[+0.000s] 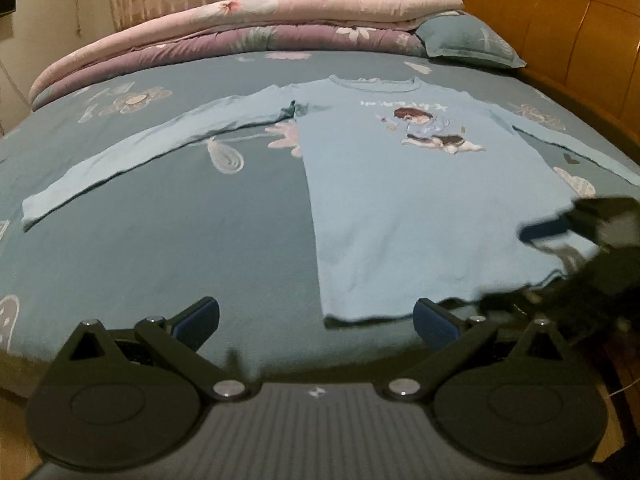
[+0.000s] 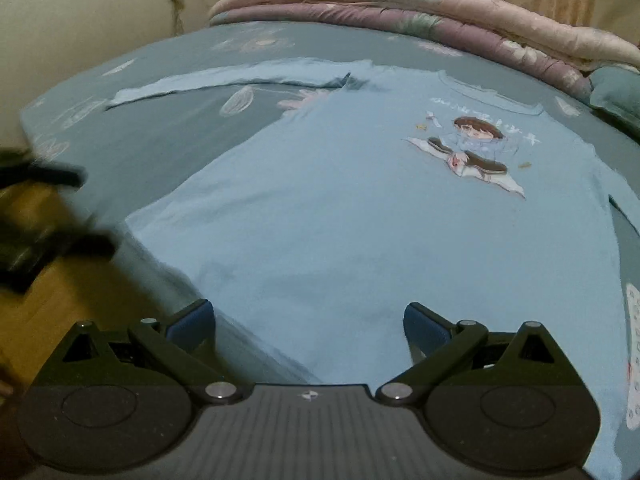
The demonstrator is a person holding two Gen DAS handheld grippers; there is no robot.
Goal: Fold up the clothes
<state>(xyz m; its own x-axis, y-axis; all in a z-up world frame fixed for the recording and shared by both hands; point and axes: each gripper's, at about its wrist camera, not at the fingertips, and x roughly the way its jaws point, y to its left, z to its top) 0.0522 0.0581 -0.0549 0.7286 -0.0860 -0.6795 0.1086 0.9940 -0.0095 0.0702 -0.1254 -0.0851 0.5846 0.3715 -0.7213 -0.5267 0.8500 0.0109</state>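
A light blue long-sleeved shirt [image 1: 400,208] [image 2: 360,220] lies flat, front up, on the bed, with a cartoon girl print [image 1: 432,128] [image 2: 472,152] on its chest. Its left sleeve [image 1: 140,148] [image 2: 240,76] stretches out sideways over the sheet. My left gripper [image 1: 316,322] is open just before the hem's lower left corner, nothing between its fingers. My right gripper [image 2: 308,324] is open over the hem near the bed's edge, also holding nothing. Each gripper shows as a dark blur in the other's view: the right gripper [image 1: 580,220], the left gripper [image 2: 52,200].
The bed has a teal flowered sheet [image 1: 160,240]. Folded pink and purple quilts [image 1: 240,28] [image 2: 440,12] lie along its far side, beside a teal pillow [image 1: 468,40]. A wooden headboard [image 1: 560,40] stands at the right. Wooden floor [image 2: 60,300] shows past the near edge.
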